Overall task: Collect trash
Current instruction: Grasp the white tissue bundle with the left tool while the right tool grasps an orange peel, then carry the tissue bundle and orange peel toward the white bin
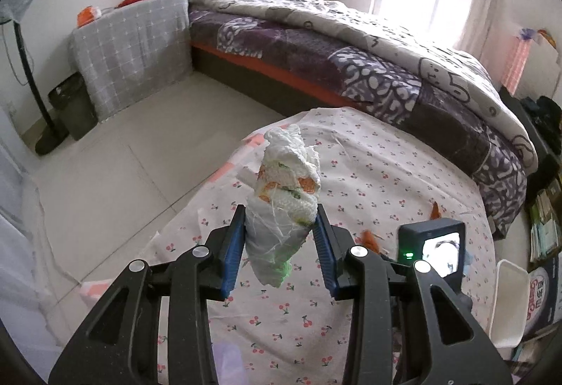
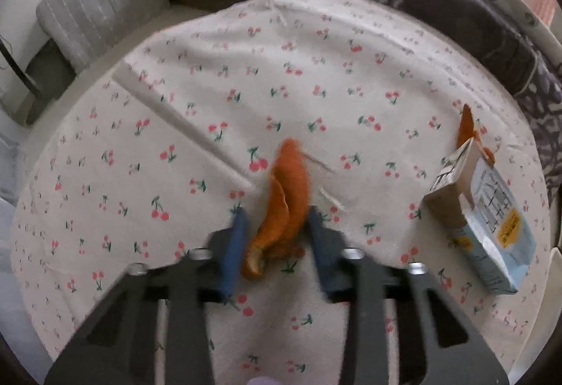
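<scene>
left gripper (image 1: pixel 281 220): clenched on a crumpled white wad of tissue (image 1: pixel 286 195) with orange and green print; the wad is pinched at its lower middle between the two blue pads (image 1: pixel 233 244) and is held clear above the table.
wad of tissue: seen upright between the fingers, its top reaching beyond the fingertips, its lower end hanging free behind them.
right gripper (image 2: pixel 275 220): closed around a piece of orange peel (image 2: pixel 282 206); the picture is blurred, so contact at each pad cannot be told exactly, but the peel is seen squeezed between the blue fingers (image 2: pixel 233 244).
orange peel: at the middle of the table, its far tip pointing away from the gripper, its near end curled between the fingers.
second peel piece (image 2: pixel 467 125): at the far right of the table, just beyond the carton.
carton (image 2: pixel 481 220): a pale blue and brown box, lying on its side at the right of the table, well apart from the right gripper.
tablecloth (image 2: pixel 175 139): white with a cherry print, spread over the table.
white tray (image 1: pixel 509 304): at the near right edge of the table.
bed (image 1: pixel 351 44): beyond the table, covered with a patterned quilt.
dark bin (image 1: pixel 70 104): on the floor at the far left, beside a grey-covered piece of furniture.
</scene>
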